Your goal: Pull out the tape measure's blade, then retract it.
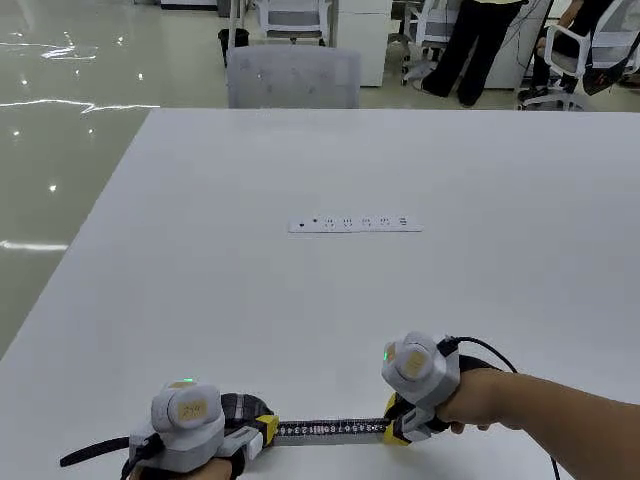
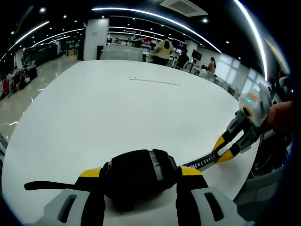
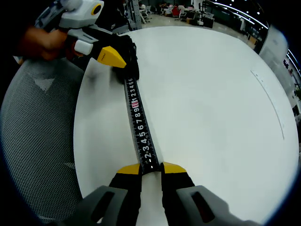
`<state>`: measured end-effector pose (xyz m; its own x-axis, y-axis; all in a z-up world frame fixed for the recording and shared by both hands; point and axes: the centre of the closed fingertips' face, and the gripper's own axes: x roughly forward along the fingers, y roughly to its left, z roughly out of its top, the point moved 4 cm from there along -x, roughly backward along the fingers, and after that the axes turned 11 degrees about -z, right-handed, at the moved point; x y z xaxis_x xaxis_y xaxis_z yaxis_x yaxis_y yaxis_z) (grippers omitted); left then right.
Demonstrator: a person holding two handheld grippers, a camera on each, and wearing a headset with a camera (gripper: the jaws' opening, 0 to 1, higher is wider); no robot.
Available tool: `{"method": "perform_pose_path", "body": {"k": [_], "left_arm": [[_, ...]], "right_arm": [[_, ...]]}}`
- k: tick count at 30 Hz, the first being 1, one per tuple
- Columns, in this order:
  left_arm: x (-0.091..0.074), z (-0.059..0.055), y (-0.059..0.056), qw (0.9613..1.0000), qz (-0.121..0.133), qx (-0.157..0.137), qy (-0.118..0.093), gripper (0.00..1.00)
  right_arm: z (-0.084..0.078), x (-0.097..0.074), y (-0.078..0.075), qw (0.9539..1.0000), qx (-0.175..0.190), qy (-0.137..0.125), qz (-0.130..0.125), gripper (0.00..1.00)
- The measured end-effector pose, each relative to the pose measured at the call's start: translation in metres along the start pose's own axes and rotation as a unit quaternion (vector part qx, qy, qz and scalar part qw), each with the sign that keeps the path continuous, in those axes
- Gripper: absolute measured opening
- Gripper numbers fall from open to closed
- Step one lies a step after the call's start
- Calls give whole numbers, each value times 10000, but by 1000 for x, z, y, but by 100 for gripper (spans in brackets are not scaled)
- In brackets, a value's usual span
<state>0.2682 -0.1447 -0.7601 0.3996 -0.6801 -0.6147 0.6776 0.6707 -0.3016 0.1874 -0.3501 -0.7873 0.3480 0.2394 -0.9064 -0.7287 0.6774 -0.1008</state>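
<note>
Head view: the left gripper (image 1: pixel 262 430) is at the near edge of the white table (image 1: pixel 300 300), with its yellow-tipped jaws clamped on either side of the black tape measure case (image 1: pixel 243 408). The case rests on the table surface. The blade (image 1: pixel 330 430) is drawn out of the case and runs flat along the table, parallel to the near edge, to the right gripper (image 1: pixel 396 428).

Right gripper view: the jaws are pressed nearly together, pinching the free end of the blade between them. The printed scale reads from low numbers at the jaws, rising toward the case. The blade lies straight on the table.

Left gripper view: the case sits in the gap between the jaws, touching both, and the blade leaves it toward the right gripper.

A white power strip (image 1: pixel 355 224) lies mid-table, well apart from the work. A grey chair (image 1: pixel 293 77) stands at the far edge.
</note>
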Motion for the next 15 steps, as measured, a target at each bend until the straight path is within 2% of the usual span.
{"method": "perform_pose_path", "body": {"k": [15], "left_arm": [[0, 0, 1, 10000, -1, -10, -26, 57]], "right_arm": [[7, 5, 2, 10000, -52, 2, 13, 14]]}}
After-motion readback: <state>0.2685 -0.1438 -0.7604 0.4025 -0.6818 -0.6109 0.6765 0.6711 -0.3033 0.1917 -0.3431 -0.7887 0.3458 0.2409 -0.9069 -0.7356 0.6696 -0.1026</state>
